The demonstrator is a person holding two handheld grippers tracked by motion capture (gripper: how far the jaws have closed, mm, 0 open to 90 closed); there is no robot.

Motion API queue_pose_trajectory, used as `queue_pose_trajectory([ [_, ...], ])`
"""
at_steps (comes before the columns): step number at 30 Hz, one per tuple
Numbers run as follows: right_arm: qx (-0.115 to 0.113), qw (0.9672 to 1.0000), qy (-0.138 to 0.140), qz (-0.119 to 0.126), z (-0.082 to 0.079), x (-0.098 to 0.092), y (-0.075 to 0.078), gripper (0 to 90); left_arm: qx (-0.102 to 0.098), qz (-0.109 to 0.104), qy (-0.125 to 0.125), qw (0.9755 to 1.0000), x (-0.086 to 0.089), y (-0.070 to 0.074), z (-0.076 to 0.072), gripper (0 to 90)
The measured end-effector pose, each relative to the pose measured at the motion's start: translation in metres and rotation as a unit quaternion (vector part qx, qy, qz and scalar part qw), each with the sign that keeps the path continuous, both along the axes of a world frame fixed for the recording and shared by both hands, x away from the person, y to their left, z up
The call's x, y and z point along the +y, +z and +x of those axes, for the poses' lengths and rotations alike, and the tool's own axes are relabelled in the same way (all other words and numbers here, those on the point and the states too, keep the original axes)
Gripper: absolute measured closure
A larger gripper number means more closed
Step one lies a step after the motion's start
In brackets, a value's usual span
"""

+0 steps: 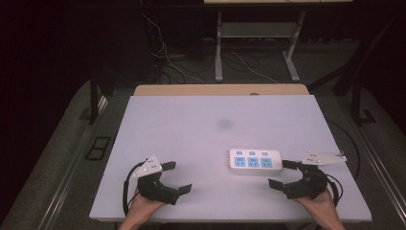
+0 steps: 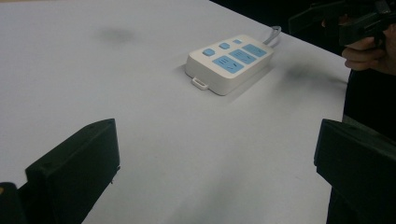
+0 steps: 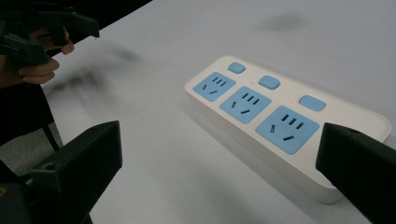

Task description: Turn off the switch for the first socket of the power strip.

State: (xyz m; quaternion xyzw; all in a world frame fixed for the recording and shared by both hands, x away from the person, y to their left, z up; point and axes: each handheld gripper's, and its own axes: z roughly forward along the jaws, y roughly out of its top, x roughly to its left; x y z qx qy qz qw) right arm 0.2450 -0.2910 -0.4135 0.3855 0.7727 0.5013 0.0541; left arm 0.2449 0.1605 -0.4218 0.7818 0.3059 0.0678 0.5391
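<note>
A white power strip (image 1: 253, 161) with three blue sockets and three blue buttons lies flat on the right half of the table. My right gripper (image 1: 280, 174) is open just to its right, jaws pointing left, one jaw near the strip's right end. In the right gripper view the power strip (image 3: 280, 116) lies ahead of the right gripper (image 3: 219, 158), slightly right of the gap, and nothing is held. My left gripper (image 1: 178, 177) is open near the front left, well away from the strip. In the left gripper view the left gripper (image 2: 217, 158) stands wide over bare table, with the power strip (image 2: 231, 60) farther off.
The white table top (image 1: 215, 110) carries a faint dark smudge (image 1: 225, 123) near its middle. A short grey cord (image 2: 275, 31) leaves the strip's far end. Beyond the table's far edge are desk legs (image 1: 219, 48) and loose cables (image 1: 167, 62) on the floor.
</note>
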Motion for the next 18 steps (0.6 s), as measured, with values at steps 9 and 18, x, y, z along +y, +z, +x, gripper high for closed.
queue_pose_trajectory([
  [9, 0.003, 1.0000, 0.000, 0.001, -0.0002, -0.0011, -0.0002, 0.2, 0.001, -0.003, 0.002, 1.0000, 0.0008, 0.0000, 0.0001, 0.0],
  [18, 0.003, 1.0000, 0.000, -0.001, -0.0005, -0.0014, -0.0009, 0.2, 0.002, -0.004, -0.001, 1.0000, 0.0002, -0.0003, 0.0004, 0.0],
])
